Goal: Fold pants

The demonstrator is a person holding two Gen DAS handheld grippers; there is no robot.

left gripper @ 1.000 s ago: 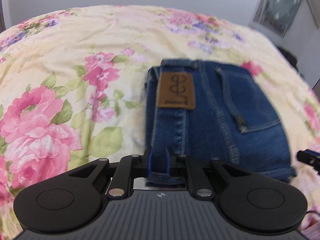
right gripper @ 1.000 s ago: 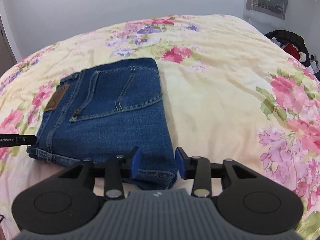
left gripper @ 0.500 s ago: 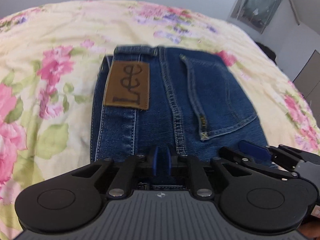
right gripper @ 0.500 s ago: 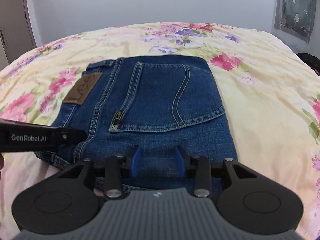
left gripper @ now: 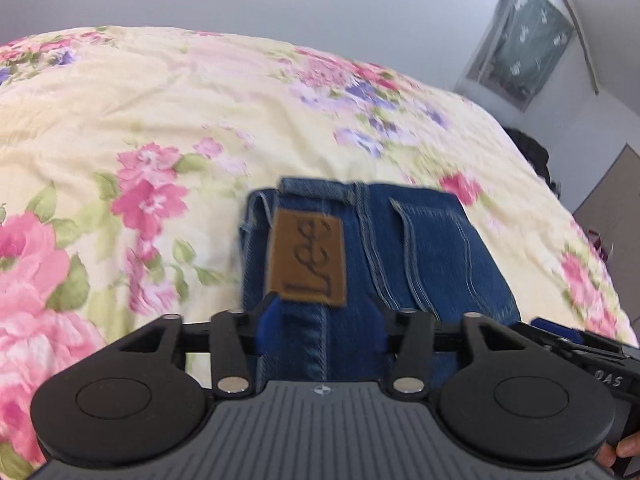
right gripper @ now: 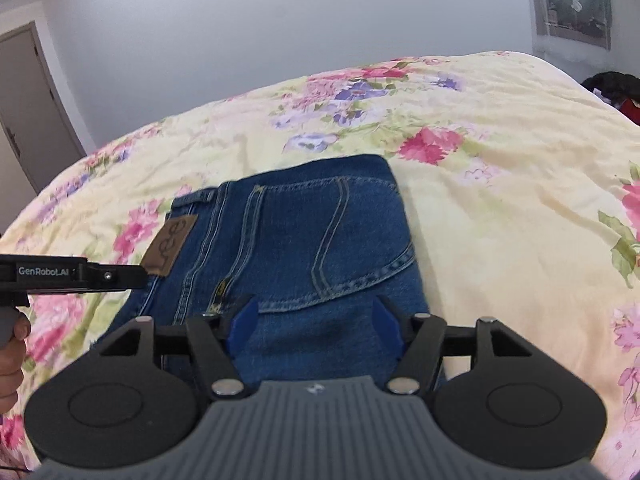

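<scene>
Your folded blue jeans (right gripper: pixel 304 240) lie flat on the bed's floral bedspread (right gripper: pixel 500 184), a compact rectangle with the back pocket (right gripper: pixel 332 240) facing up and the brown Lee patch (right gripper: pixel 170 246) near the waistband at its 9 o'clock side in the right wrist view. Your right tool (right gripper: pixel 314 324) has its blue fingers (right gripper: pixel 244 318) spread wide, one to each side of the denim at the near edge of the fold, with nothing pinched between them; whether the tips touch the cloth you cannot tell from here. Your left tool (left gripper: pixel 320 328) is likewise wide, its blue fingers (left gripper: pixel 267 326) standing apart over the near end of the jeans (left gripper: pixel 380 248), just below the Lee patch (left gripper: pixel 308 260), which sits at 12 o'clock from the fingertips in the left wrist view. From the right wrist view, your left tool (right gripper: pixel 120 276) reaches in from 9 o'clock, its black tip level with the lower corner of the patch, and part of your left hand (right gripper: pixel 12 356) shows at the frame's edge behind it. From the left wrist view, the tip of your right tool (left gripper: pixel 560 330) shows at 3 o'clock, beside the jeans' right edge. A grey wall (right gripper: pixel 280 40) stands beyond the bed, with a door (right gripper: pixel 28 112) at 10 o'clock and a dark hanging cloth (right gripper: pixel 572 0) at 1 o'clock in the right wrist view.
</scene>
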